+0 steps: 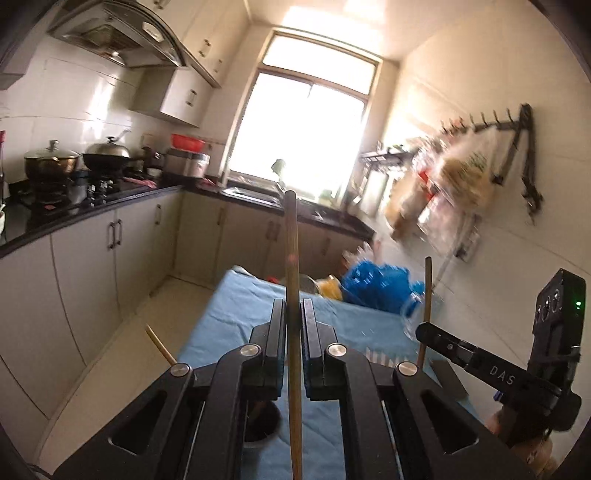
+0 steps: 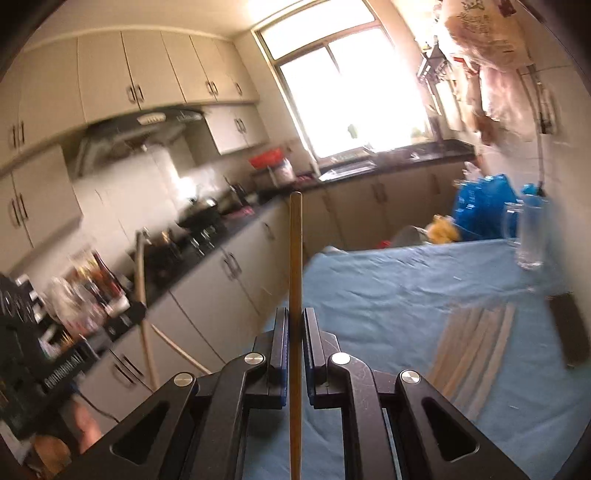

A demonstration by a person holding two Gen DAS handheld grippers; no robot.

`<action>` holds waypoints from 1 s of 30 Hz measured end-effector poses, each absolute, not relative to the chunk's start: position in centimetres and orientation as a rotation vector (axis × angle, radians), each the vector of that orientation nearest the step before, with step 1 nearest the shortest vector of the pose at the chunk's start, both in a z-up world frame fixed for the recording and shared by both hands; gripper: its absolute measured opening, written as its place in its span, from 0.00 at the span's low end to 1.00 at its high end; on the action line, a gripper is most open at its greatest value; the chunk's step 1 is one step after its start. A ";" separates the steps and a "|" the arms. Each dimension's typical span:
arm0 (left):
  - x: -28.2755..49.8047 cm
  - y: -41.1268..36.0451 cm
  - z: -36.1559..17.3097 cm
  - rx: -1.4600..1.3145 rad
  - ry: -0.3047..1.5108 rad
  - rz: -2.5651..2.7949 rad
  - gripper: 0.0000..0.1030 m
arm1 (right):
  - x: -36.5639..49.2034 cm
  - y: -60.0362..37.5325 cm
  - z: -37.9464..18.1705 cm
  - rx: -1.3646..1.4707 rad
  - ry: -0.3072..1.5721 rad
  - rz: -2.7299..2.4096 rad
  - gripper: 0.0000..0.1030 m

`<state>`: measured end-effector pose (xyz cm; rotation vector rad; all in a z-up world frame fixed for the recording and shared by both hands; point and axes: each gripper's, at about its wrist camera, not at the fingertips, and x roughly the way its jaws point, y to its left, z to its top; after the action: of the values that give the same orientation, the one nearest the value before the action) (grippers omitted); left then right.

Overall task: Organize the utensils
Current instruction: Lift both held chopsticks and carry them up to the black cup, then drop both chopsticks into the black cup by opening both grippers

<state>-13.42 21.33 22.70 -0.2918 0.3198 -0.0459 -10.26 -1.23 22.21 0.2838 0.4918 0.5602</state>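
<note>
Chopsticks were up, one [image 1: 291, 258] pinched tight in the left gripper [image 1: 294, 314], another [image 2: 296, 258] in the right gripper [image 2: 295, 325], stamped "DAS".

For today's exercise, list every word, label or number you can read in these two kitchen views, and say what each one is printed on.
"DAS": white letters on the arm of the right gripper, seen in the left wrist view.
Print on the hanging bag: too blurred to read.
White lettering on the left gripper, seen in the right wrist view: too blurred to read.
</note>
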 end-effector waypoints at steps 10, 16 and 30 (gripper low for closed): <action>-9.1 23.8 20.8 -0.291 0.269 0.060 0.07 | -7.5 6.8 22.4 0.356 0.344 0.579 0.07; -7.3 24.9 19.0 -0.309 0.275 0.078 0.07 | -6.7 9.2 20.8 0.290 0.310 0.551 0.07; -7.2 24.7 16.5 -0.311 0.364 0.096 0.07 | -6.3 9.1 17.2 0.205 0.402 0.514 0.10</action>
<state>-7.21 24.69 16.51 -0.3115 0.3640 0.0956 -6.31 9.08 17.16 0.2051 0.4021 0.5143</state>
